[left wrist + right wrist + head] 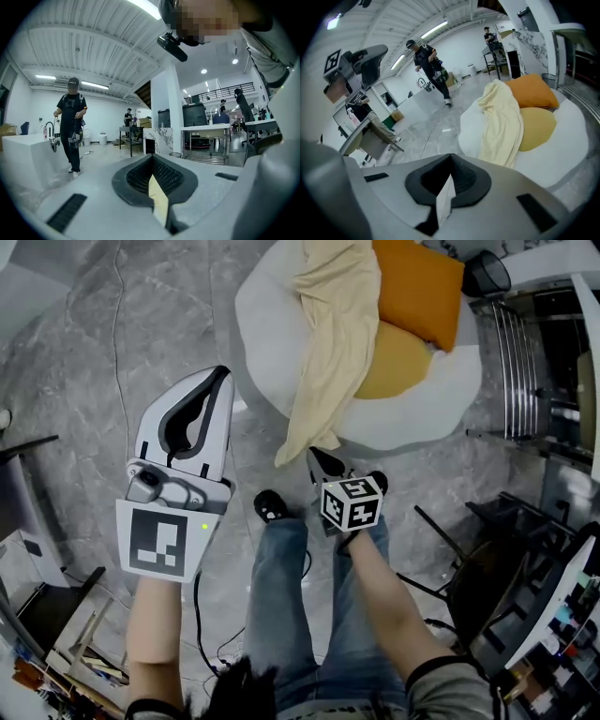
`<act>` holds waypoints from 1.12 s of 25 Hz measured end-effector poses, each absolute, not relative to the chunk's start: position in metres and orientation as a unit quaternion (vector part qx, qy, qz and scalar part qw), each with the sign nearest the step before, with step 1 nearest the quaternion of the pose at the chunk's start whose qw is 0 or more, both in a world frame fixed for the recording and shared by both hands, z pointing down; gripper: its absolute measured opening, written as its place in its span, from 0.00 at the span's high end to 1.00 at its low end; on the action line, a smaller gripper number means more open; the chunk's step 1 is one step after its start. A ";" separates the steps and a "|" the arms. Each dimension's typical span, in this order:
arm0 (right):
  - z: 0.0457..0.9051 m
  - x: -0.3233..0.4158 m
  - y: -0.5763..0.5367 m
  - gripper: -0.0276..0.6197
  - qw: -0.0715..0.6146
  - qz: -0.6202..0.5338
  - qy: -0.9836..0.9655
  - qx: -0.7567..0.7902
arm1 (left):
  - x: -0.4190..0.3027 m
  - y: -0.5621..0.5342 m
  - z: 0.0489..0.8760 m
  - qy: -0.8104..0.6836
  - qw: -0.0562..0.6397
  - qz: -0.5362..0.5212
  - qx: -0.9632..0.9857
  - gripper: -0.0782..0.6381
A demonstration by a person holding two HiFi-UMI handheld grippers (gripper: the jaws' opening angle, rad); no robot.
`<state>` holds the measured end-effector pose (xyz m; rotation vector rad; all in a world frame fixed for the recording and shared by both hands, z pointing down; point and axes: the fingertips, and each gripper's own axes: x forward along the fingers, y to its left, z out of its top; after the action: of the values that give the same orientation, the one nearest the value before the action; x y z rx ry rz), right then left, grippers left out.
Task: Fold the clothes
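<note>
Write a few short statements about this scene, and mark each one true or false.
1. The pale yellow cloth hangs over the edge of the white seat. True.
2. The right tongs grip the cloth. False: they are shut with nothing between them, near the cloth's lowest corner.
3. An orange cushion lies on the seat. True.
4. The left tongs stand wide open. False: they are shut and empty.
5. The cloth is folded into a neat square. False: it is draped loose, not folded.
</note>
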<state>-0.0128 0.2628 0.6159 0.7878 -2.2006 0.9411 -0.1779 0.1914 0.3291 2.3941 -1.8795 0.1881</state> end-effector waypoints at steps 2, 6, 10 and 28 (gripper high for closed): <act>0.599 -0.011 0.250 0.95 0.286 0.351 -0.834 0.317 | -0.175 0.190 0.318 -0.612 0.040 0.060 0.788 0.89; 0.580 -0.003 0.232 0.95 0.260 0.332 -0.837 0.347 | -0.168 0.188 0.307 -0.602 0.033 0.058 0.796 0.89; 0.581 0.019 0.219 0.95 0.237 0.326 -0.830 0.385 | -0.153 0.188 0.312 -0.587 0.029 0.062 0.807 0.89; 0.757 0.095 0.237 0.85 0.303 0.433 -0.758 0.382 | -0.068 0.139 0.433 -0.531 0.065 0.080 0.841 0.89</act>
<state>0.0952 0.2371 0.7565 1.0125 -2.0102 1.1465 -0.0683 0.1387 0.4327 2.5392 -1.6014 0.2416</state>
